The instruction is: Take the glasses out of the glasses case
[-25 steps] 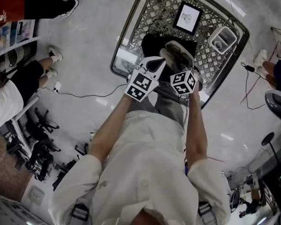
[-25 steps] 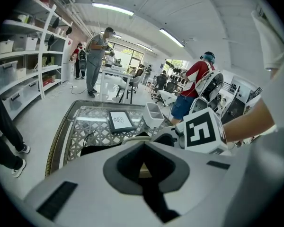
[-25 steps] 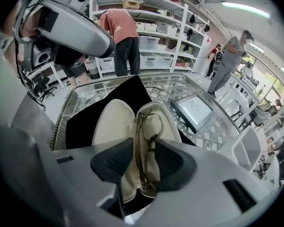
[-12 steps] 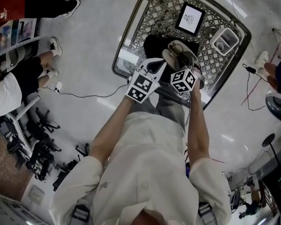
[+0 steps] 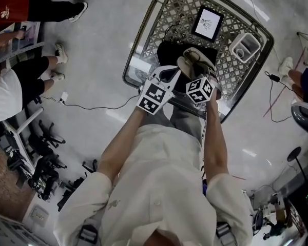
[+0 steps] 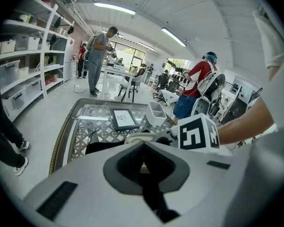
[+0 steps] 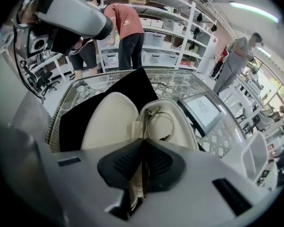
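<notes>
An open cream glasses case (image 5: 194, 59) lies on a black mat (image 5: 167, 49) on the glass table. Wire-framed glasses (image 7: 160, 122) rest in its right half, beside the empty lid (image 7: 109, 119). My right gripper (image 7: 142, 162) points steeply down into the case. Its jaws are closing, with the near end of the glasses pinched between the pads. My left gripper (image 6: 143, 162) sits at the case's (image 6: 141, 137) near left edge. Its jaws are together on a cream bit of the rim. In the head view the left gripper (image 5: 170, 72) and right gripper (image 5: 201, 77) stand side by side over the case.
The table (image 5: 143, 29) has a lattice top and a rounded metal rim. A tablet (image 5: 207, 22) lies beyond the case and a white tray (image 5: 245, 44) at the far right corner. People stand around on the floor, with cables and chairs to the left.
Both grippers stay at the case with hardly any shift. The people at the left of the head view have moved a little.
</notes>
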`<action>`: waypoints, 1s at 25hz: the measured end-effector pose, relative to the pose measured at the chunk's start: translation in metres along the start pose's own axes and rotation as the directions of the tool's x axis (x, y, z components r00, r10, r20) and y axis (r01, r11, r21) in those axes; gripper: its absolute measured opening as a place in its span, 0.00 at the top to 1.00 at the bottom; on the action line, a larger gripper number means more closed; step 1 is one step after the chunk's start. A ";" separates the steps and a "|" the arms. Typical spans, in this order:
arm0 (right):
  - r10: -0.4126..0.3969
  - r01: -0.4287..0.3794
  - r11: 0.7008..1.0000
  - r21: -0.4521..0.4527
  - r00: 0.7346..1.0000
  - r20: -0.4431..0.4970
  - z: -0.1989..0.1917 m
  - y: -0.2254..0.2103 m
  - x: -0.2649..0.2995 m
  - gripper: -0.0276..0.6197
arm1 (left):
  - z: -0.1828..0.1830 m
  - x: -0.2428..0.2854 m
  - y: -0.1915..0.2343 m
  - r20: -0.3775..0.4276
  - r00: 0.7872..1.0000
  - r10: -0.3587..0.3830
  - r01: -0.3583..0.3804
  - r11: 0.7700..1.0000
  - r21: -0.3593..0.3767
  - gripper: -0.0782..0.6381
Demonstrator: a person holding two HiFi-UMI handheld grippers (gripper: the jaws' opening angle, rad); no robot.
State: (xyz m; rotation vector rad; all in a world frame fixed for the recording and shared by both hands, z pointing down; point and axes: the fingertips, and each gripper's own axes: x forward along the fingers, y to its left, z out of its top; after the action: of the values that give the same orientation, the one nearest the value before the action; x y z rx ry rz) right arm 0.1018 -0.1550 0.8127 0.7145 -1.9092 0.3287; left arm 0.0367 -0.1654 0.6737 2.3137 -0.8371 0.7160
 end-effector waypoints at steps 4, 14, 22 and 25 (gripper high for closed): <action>0.002 -0.002 1.000 0.017 1.000 0.009 0.002 -0.001 -0.002 0.93 | 0.000 0.000 0.000 0.002 1.000 -0.002 0.002 1.000 0.004 0.87; -0.002 0.000 0.999 0.047 1.000 0.029 0.008 -0.002 -0.010 0.93 | 0.003 -0.002 0.000 0.003 1.000 -0.008 0.008 1.000 0.023 0.87; -0.016 0.012 0.997 0.070 0.998 0.064 0.017 0.002 -0.024 0.93 | 0.009 -0.007 0.000 0.013 1.000 -0.015 0.014 0.999 0.045 0.87; -0.034 0.028 0.996 0.083 0.996 0.079 0.021 0.002 -0.032 0.93 | 0.012 -0.009 0.001 0.017 1.000 -0.019 0.018 0.998 0.056 0.87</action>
State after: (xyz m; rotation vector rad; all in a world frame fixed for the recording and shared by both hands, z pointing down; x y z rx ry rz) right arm 0.0947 -0.1541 0.7748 0.8217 -1.9672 0.3649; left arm 0.0341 -0.1705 0.6597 2.3772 -0.8118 0.7206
